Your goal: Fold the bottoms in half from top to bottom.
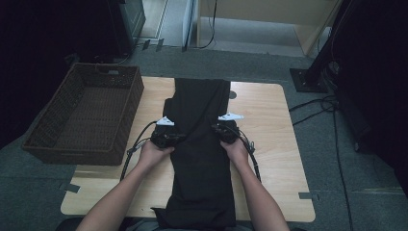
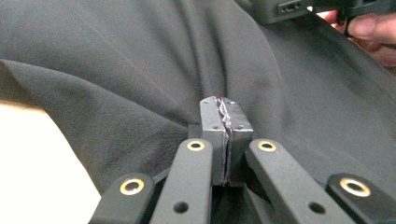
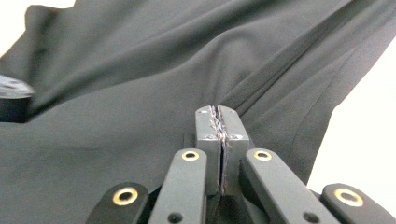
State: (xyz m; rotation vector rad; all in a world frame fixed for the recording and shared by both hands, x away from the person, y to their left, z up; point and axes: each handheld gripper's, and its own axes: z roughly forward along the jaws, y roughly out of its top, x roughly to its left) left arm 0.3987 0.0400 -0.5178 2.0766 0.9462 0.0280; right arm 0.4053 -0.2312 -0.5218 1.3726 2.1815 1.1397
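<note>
Forearms enter the high view from the table's [image 1: 269,125] near edge, the left gripper [image 1: 166,137] and right gripper [image 1: 226,132] set on the left and right edges of a long black garment [image 1: 202,159] that runs down the table's middle from far edge to near edge, a wicker basket [image 1: 33,144] overhanging the left edge. Seen from the left gripper view, the left gripper's [image 2: 225,126] jaws are pressed together on a pinched fold of the garment [image 2: 116,70]. From the right gripper view, the right gripper's [image 3: 219,126] jaws likewise meet on a fold of the garment [image 3: 140,93].

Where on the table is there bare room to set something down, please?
The table is bare right of the black garment, and in a narrower strip left of it, in front of the wicker basket. The middle is crowded by the garment and both grippers.
</note>
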